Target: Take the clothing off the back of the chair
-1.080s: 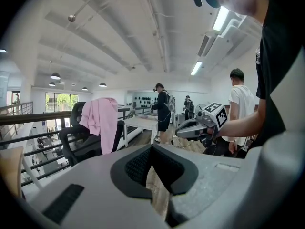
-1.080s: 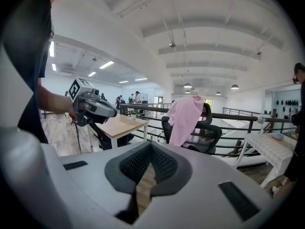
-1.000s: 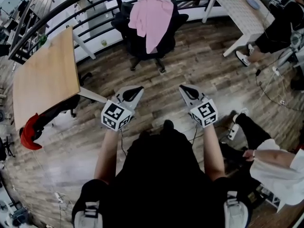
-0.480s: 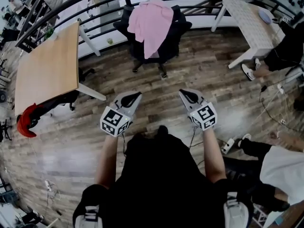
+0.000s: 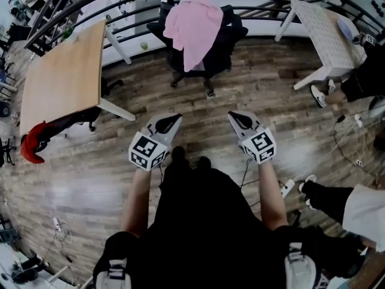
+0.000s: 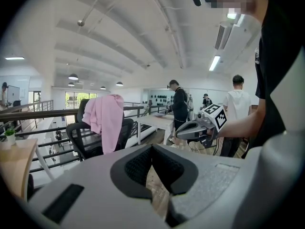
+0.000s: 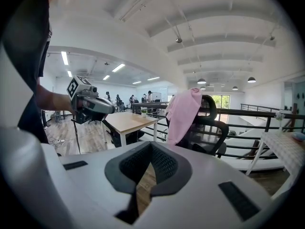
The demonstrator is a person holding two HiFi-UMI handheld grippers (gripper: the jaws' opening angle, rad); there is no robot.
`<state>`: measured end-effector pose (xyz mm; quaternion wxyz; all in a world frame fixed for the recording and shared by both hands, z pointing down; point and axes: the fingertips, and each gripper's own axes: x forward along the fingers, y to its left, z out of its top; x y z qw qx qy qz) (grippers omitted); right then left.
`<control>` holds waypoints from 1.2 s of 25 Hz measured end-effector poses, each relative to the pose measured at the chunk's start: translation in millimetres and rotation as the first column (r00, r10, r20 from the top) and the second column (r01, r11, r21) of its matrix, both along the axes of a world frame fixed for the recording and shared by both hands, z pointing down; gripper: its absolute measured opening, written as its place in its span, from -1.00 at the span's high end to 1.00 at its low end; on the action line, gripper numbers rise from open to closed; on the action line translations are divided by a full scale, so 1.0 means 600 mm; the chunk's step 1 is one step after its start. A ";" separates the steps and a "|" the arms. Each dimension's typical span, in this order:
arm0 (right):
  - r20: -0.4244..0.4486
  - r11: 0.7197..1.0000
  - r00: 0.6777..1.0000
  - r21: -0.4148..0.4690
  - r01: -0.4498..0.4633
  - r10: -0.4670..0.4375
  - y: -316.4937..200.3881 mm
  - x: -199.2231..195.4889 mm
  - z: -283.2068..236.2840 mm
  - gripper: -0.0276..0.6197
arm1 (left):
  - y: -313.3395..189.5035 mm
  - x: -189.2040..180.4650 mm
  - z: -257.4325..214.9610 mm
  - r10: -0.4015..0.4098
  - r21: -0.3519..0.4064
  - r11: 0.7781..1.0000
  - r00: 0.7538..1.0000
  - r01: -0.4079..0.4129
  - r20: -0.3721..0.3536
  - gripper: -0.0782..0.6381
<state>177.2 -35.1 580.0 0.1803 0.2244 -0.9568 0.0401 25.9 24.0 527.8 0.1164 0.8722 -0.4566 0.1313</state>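
- Pink clothing [image 5: 194, 26]: draped over the back of the black chair [image 5: 233, 34], beside the railing [image 5: 120, 2] across the wood floor; well apart from both grippers.
- Left gripper [image 5: 173, 120]: jaws together, nothing between them. Right gripper [image 5: 234, 118]: likewise closed and empty.
- Risk from closed jaws: reaching the fabric without parting them means pushing cloth instead of pinching it, possibly shoving it off the far side of the backrest.
- Risk from the chair: sits on a star base, so probably rolls or swivels under a sideways tug; calls for lifting up and over, not dragging.
- Risk from the drape: hangs lopsided, bunched at the top and long down one side; could slip from a thin-edge pinch or catch on an armrest.
- Risk on the way: cables [image 5: 352, 128] on the floor to the right and a person [image 5: 337, 197] close by; could mean a snag or a bump.
- Head view only: shows the full stretch of floor to the chair, both grippers side by side, and the wooden table [image 5: 60, 83] to the left.
- Left gripper view only: shows the garment side-on, the right gripper held out alongside, and people by the white table [image 6: 155, 120].
- Right gripper view only: shows the chair's headrest and armrest clear of the cloth.
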 end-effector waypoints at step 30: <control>-0.063 0.997 0.995 -0.007 -0.077 0.076 -0.208 -0.145 -0.008 0.91 | -0.227 -0.164 0.013 0.028 0.010 1.000 0.997 -0.028 -0.074 0.78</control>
